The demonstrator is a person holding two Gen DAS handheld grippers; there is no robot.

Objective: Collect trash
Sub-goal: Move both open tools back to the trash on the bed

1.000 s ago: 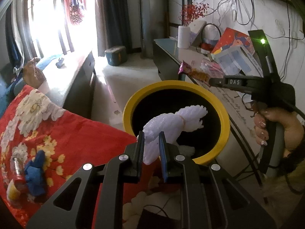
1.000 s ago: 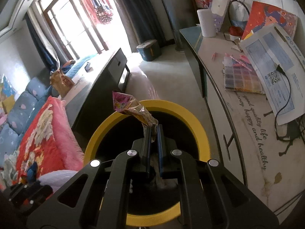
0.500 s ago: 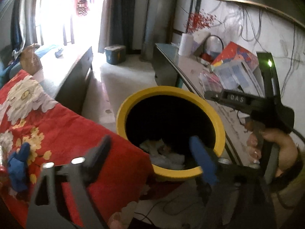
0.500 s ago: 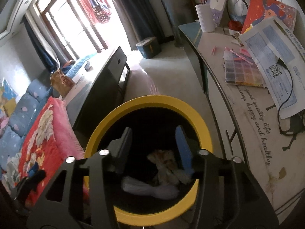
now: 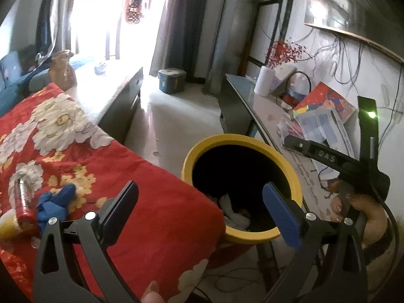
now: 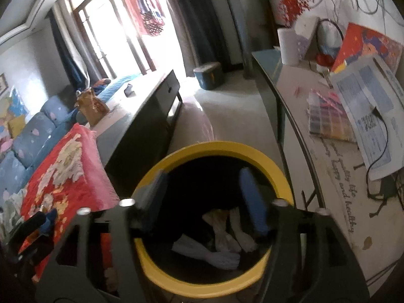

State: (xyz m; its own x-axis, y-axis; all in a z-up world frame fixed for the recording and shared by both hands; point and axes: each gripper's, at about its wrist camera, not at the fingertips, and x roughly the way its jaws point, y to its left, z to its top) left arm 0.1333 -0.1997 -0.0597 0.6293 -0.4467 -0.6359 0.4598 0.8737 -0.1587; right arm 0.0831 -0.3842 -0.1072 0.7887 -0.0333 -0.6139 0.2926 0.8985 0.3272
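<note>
Left hand-held gripper (image 5: 200, 199): jaws wide apart, just opened, nothing between them. Ahead of it and slightly to its right stands the yellow-rimmed bin (image 5: 295, 184), black inside; crumpled white trash (image 5: 233, 214) lies at the bottom, seen just past the right finger (image 5: 280, 214). To the left of this hand-held gripper, a red floral blanket (image 5: 75, 156) with a blue crumpled scrap (image 5: 54, 205) and a red can (image 5: 22, 202) lying on it, both well left of the left finger. The hand (image 5: 358, 210) holding the other unit appears at far right, beside the bin. Right hand-held gripper (image 6: 202, 197): jaws moderately spread, opened further just now, empty; view somewhat blurred. It hangs directly over the bin (image 6: 252, 151), with white and pale wrappers (image 6: 227, 237) lying below and between its fingers on the bin floor. To its right runs the tabletop (image 6: 335, 176) carrying printed sheets (image 6: 366, 101) and a colour-swatch tray (image 6: 325, 120); the blanket (image 6: 63, 166) lies to its left.
</note>
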